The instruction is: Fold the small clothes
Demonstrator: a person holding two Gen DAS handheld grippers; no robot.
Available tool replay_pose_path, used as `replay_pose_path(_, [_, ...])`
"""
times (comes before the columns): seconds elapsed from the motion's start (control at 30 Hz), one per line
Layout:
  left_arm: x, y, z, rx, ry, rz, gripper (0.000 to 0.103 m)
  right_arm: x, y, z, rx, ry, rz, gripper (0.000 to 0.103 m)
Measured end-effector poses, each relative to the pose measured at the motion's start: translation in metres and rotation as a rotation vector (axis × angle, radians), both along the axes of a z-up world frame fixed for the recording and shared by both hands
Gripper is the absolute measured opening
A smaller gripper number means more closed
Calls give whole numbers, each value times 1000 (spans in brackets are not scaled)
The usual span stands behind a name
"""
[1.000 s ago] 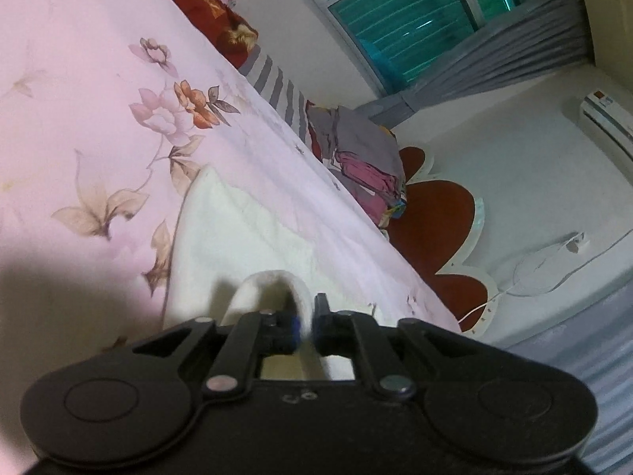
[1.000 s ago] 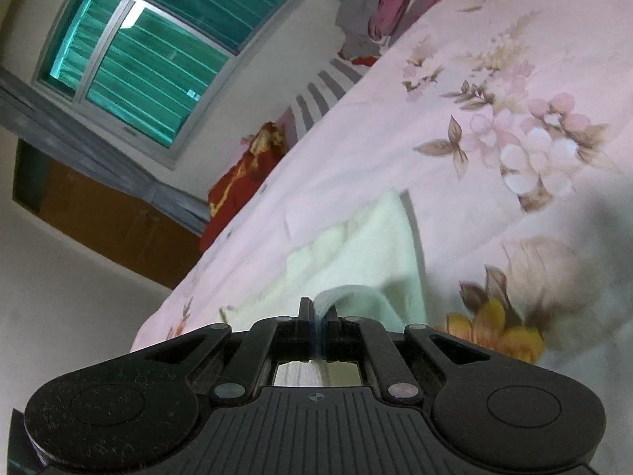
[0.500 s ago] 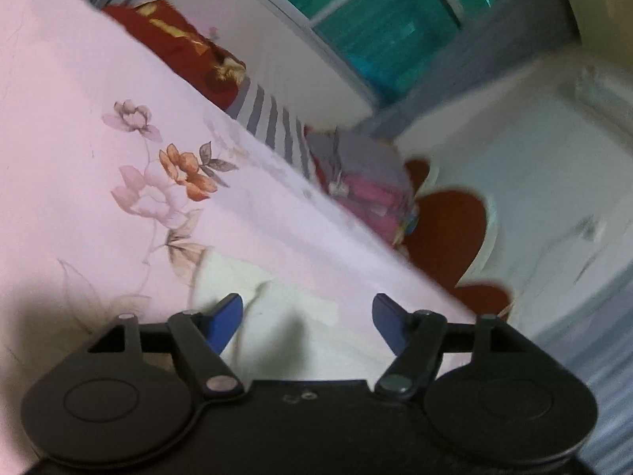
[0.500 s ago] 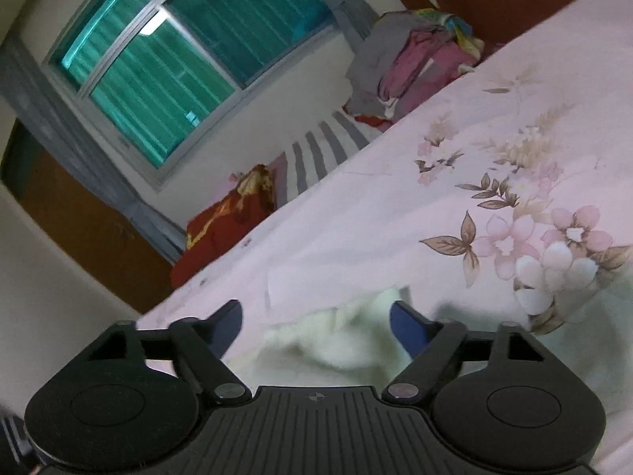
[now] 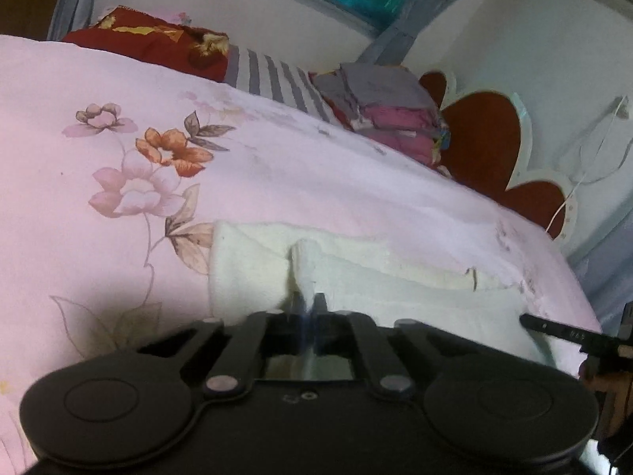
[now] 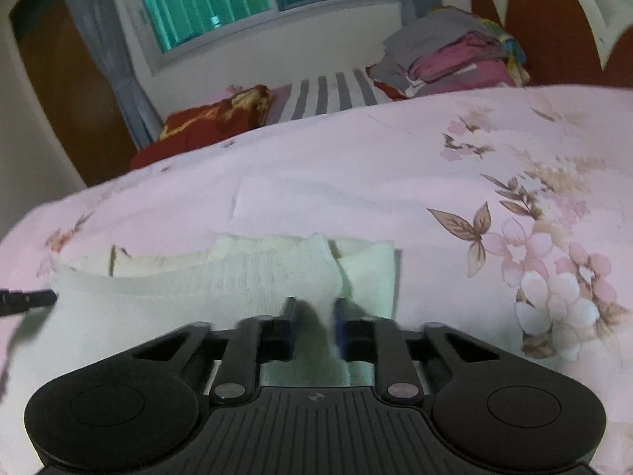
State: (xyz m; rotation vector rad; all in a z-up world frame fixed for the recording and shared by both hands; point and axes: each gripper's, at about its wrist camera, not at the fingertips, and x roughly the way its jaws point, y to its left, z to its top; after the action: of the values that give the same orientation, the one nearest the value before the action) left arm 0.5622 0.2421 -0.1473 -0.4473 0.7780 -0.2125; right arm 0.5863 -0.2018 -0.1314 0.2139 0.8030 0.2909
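A small cream-white garment (image 5: 356, 273) lies partly folded on the pink floral bedsheet (image 5: 99, 166). My left gripper (image 5: 309, 304) is shut on a raised pinch of the garment near its left end. In the right wrist view the same garment (image 6: 221, 277) lies across the sheet (image 6: 455, 182), and my right gripper (image 6: 315, 306) is shut on a bunched fold of it near its right end. The tip of the other gripper shows at the edge of each view, in the left wrist view (image 5: 554, 326) and in the right wrist view (image 6: 23, 301).
A stack of folded grey and pink clothes (image 5: 391, 111) sits at the head of the bed, next to a striped pillow (image 5: 277, 79) and a red cushion (image 5: 158, 45). A red and white headboard (image 5: 494, 146) stands behind. The bed edge drops off at right (image 5: 585, 301).
Both grippers held the garment a second ago, opened and let it go half a second ago, then came down level and shut on new pinches of the cloth.
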Motion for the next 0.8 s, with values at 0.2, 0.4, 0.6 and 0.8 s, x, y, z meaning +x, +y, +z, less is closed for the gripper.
replay_pose_path(0.2, [1,0,4,10,-78,27,2,-14,-6,12,-10,-120,-54,2])
replay_pose_path(0.4, [-1,-4,2,36,-18,68,41,-1,2,-8,-54,-24,-72,3])
replay_pose_path(0.6, [-22,-77,34,145,-161,-93,76,-30,30,23,-37,-153,2,70])
replay_pose_path(0.8, [-8,-117,10,196,-93,-138,74,-29,111,4,-120,-124,260,41])
